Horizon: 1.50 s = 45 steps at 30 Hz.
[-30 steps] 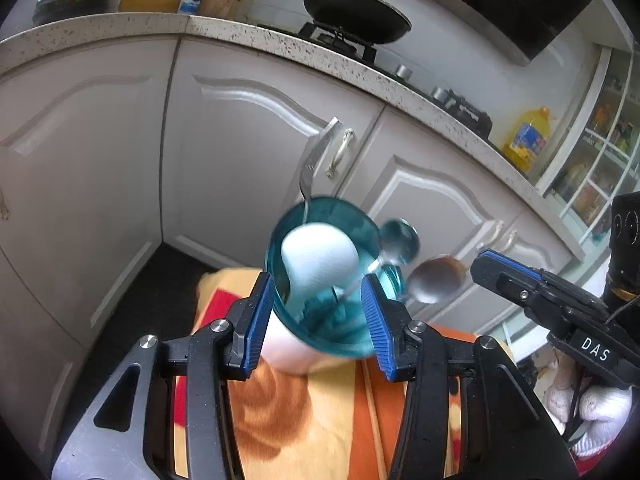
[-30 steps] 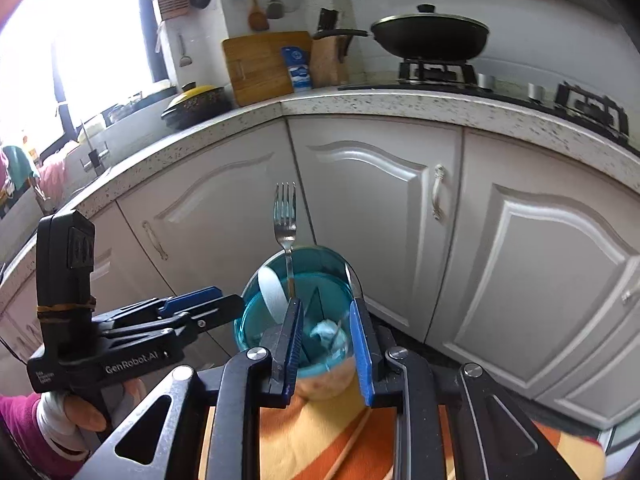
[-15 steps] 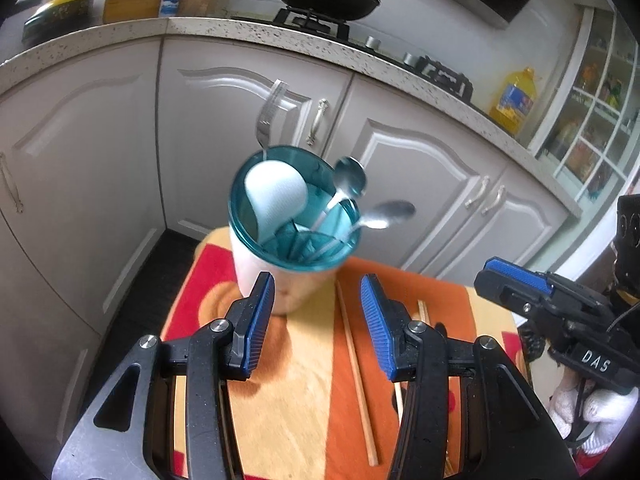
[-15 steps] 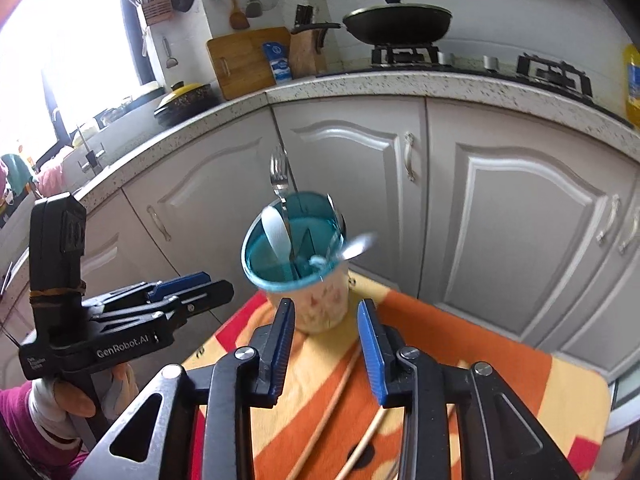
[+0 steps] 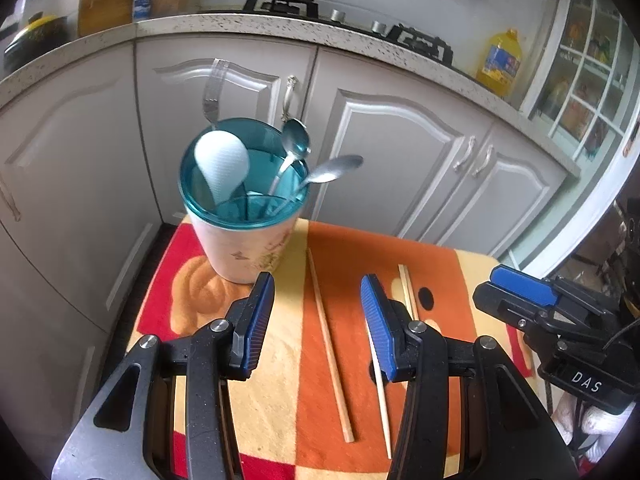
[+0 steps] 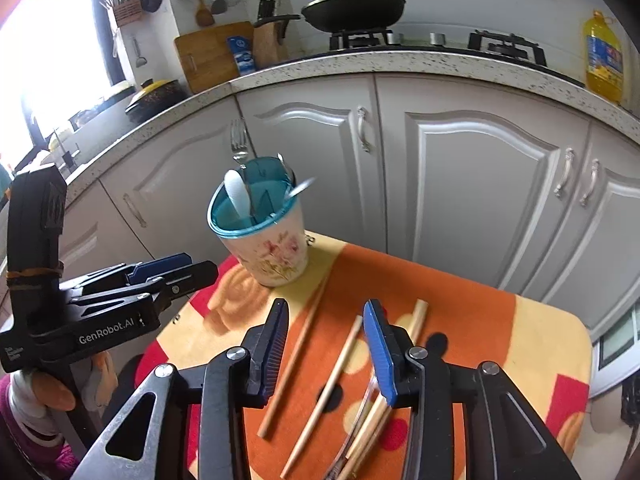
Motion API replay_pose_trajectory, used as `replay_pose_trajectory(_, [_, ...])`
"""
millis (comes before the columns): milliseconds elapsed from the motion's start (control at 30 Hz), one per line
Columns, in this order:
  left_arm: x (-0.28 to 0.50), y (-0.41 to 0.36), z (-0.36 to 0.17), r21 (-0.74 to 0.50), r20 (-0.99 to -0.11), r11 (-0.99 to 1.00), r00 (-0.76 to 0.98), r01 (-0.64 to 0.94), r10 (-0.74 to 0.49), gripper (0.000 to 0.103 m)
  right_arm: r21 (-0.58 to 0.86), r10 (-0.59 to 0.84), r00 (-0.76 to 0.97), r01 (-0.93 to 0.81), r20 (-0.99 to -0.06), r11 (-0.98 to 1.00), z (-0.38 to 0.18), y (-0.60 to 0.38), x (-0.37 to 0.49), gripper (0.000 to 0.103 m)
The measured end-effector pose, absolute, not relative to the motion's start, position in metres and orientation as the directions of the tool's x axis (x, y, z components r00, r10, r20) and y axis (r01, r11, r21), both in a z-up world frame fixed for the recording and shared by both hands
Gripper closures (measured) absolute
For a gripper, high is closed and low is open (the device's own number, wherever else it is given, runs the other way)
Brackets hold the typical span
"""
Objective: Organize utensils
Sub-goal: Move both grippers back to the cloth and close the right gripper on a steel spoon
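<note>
Chopsticks (image 6: 295, 360) lie loose on cloth (image 6: 472, 320), not yet collected — holder cup (image 6: 268, 236) stands upright w/ spoons, fork. Left gripper (image 5: 316, 320) and right gripper (image 6: 326, 344) both spread, empty — hovering above sticks, prob. for pickup.

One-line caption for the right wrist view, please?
Open right gripper above loose chopsticks on an orange cloth; utensil holder with fork and spoons behind, left gripper alongside.

Daylight glares from the window (image 6: 52, 40) at left; fisheye bends the edges; the fork (image 5: 212, 96) is blurred.
</note>
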<state>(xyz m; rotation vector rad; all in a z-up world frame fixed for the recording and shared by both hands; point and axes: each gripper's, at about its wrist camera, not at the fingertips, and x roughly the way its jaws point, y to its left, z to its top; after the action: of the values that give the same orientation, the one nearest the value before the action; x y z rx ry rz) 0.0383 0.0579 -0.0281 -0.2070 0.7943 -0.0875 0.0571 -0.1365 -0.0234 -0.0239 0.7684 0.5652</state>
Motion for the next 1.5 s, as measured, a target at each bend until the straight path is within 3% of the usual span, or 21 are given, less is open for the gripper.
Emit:
replay_pose_trajectory(567, [0.047,0.046,-0.051,-0.264,-0.742,0.964,0.634,0.022,-0.217,0.059,0.207,0.397,0.514,-0.387,-0.760,0.898,-0.074,-0.179,0.063,0.064])
replay_pose_trajectory(767, [0.051,0.051,-0.076,-0.278,-0.782,0.961,0.583,-0.009,-0.220,0.059,0.277,0.435,0.432,-0.380,-0.790,0.882,-0.105,-0.181,0.078,0.064])
replay_pose_trajectory(833, [0.053,0.051,-0.084,-0.278,-0.793,0.960,0.568,-0.015,-0.220,0.059,0.283,0.441,0.412,-0.389,-0.797,0.877,-0.111,-0.176,0.082,0.072])
replay_pose_trajectory(1033, [0.060,0.050,-0.100,-0.287,-0.812,0.958,0.537,-0.027,-0.228,0.058,0.269,0.439,0.338,-0.446,-0.833,0.854,-0.134,-0.149,0.104,0.080])
replay_pose_trajectory(1500, [0.105,0.045,-0.136,-0.230,-0.860,0.972,0.478,-0.053,-0.177,0.059,0.234,0.408,0.332,-0.456,-0.850,0.859,-0.154,-0.132,0.142,0.087])
